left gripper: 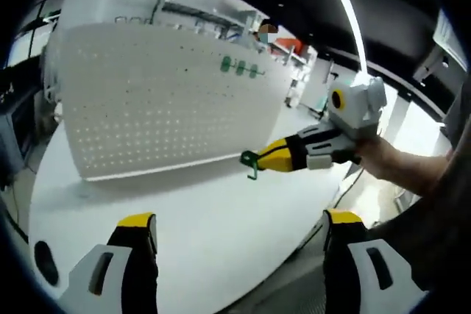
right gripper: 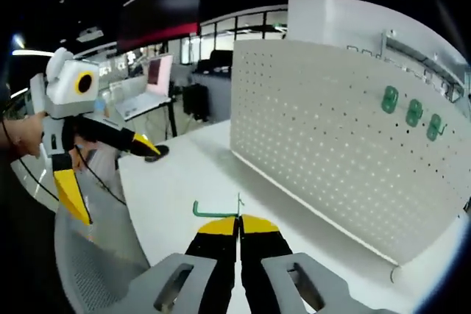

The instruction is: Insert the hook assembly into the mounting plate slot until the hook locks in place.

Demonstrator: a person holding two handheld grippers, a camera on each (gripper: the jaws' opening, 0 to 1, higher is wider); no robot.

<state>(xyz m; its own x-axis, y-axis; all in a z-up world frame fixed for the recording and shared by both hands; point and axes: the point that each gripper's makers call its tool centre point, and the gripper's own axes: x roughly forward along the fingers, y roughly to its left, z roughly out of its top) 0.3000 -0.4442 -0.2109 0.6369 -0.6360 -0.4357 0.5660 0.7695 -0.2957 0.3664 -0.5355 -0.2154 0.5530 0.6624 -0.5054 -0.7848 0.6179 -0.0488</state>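
While the right gripper (right gripper: 239, 223) clenches a green hook (right gripper: 215, 212) near the white pegboard (right gripper: 331, 137), left gripper (left gripper: 239, 226) released above tabletop (left gripper: 221, 211), three green hooks (right gripper: 413, 114) on pegboard.

Upright pegboard (right gripper: 331, 137) walls the far side; bare white table (left gripper: 206, 218) before it lies open.

You have no text, label, brand, number or sign to read here: the white perforated metal mounting plate (right gripper: 338, 137) bears no print, and the open laptop's screen (right gripper: 156, 71) behind it is too small and blurred for you to make out.
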